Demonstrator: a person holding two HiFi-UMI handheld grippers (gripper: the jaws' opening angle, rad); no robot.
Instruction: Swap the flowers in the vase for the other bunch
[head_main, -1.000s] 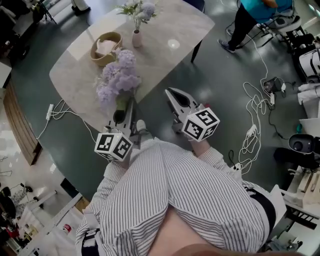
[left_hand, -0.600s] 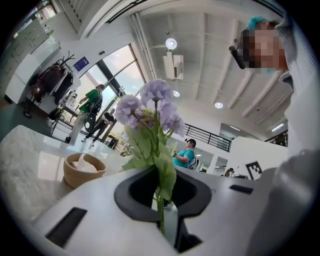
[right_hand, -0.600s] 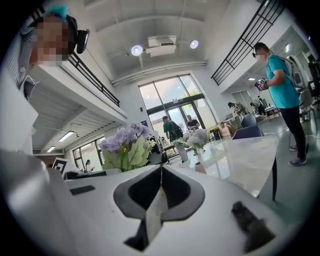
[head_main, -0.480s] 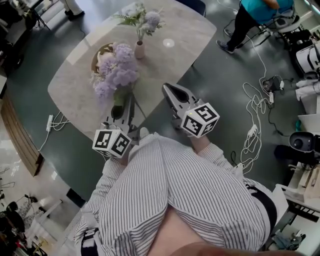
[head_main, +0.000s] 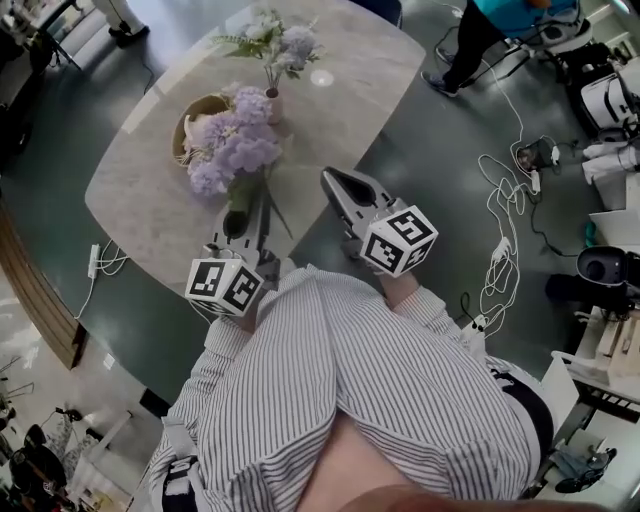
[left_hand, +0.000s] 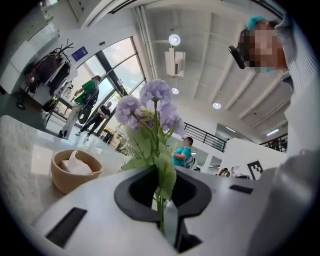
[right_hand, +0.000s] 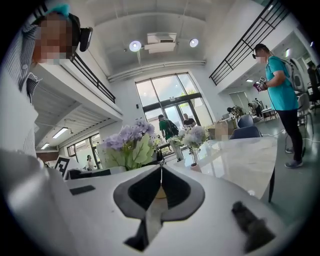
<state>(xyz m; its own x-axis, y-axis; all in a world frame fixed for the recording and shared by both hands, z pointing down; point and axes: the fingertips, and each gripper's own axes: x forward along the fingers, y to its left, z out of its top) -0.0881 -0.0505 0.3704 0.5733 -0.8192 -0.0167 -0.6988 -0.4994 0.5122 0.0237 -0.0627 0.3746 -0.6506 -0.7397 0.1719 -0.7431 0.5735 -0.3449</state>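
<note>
My left gripper (head_main: 248, 205) is shut on the green stems of a purple hydrangea bunch (head_main: 232, 155), which stands upright over the near part of the marble table (head_main: 340, 110). In the left gripper view the stems (left_hand: 160, 200) run down between the jaws, with the blooms (left_hand: 150, 107) above. A small pink vase (head_main: 272, 92) with pale flowers (head_main: 265, 40) stands farther back on the table, just beyond the bunch. To the right, my right gripper (head_main: 332, 182) is shut and empty at the table's near edge. Its own view shows the vase (right_hand: 194, 162) ahead.
A tan bowl (head_main: 195, 115) with a crumpled white cloth sits left of the vase, partly behind the purple blooms. White cables (head_main: 500, 270) lie on the floor to the right. A person in a teal top (head_main: 480, 30) stands beyond the table's far right corner.
Both grippers have moved forward toward the table. The purple bunch went with the left one and now overlaps the bowl, close to the vase.
</note>
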